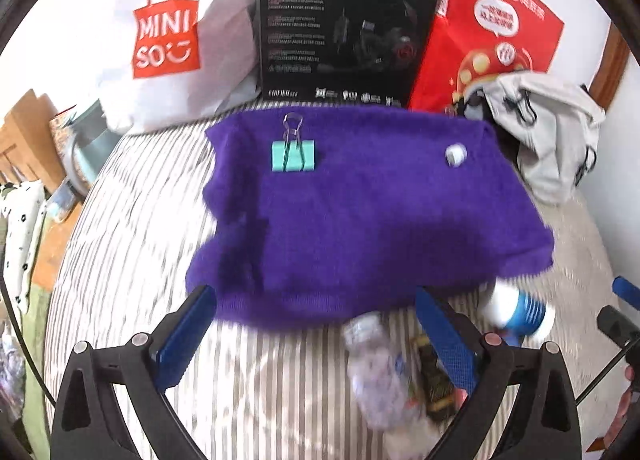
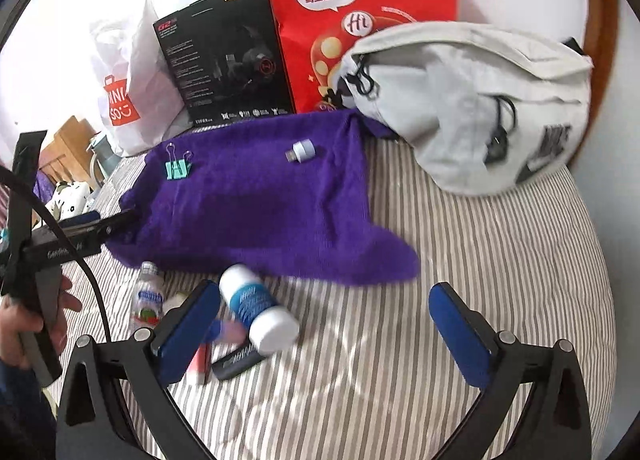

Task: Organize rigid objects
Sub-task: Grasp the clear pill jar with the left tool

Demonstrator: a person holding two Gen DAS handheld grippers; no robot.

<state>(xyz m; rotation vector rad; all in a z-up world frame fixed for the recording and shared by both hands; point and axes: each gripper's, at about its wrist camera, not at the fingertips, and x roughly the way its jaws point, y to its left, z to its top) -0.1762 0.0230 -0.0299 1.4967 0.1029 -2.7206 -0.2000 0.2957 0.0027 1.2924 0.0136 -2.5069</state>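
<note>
Both grippers hang spread wide and hold nothing. The step in hand looks like picking loose items off the striped bed (image 2: pixel 460 260) and setting them on the purple cloth (image 2: pixel 256 203), where two pieces already lie.

In the right wrist view, the right gripper (image 2: pixel 324 324) has the white-and-blue bottle (image 2: pixel 256 310) lying on its side at about ten o'clock, just beside its left finger and not squarely between the two. To take it well, I judge the gripper should shift toward nine o'clock until the bottle's blue middle sits between the pads, then close across the barrel, since a round body may roll on the soft bedding. A black bar-shaped item (image 2: pixel 236 363) and a red pen-like thing (image 2: pixel 203 360) lie touching or nearly touching under that finger; avoid dragging them.

In the left wrist view, the left gripper (image 1: pixel 316 336) has a small clear bottle (image 1: pixel 372 364), blurred, at about one o'clock between its fingers.

Farther off, at eleven o'clock on the cloth, sits the teal binder clip (image 2: pixel 178 167); at twelve o'clock, the small white adapter (image 2: pixel 301 151). Beyond stand a black box (image 2: pixel 224 55), a red bag (image 2: pixel 360 19) and a grey backpack (image 2: pixel 480 99).
</note>
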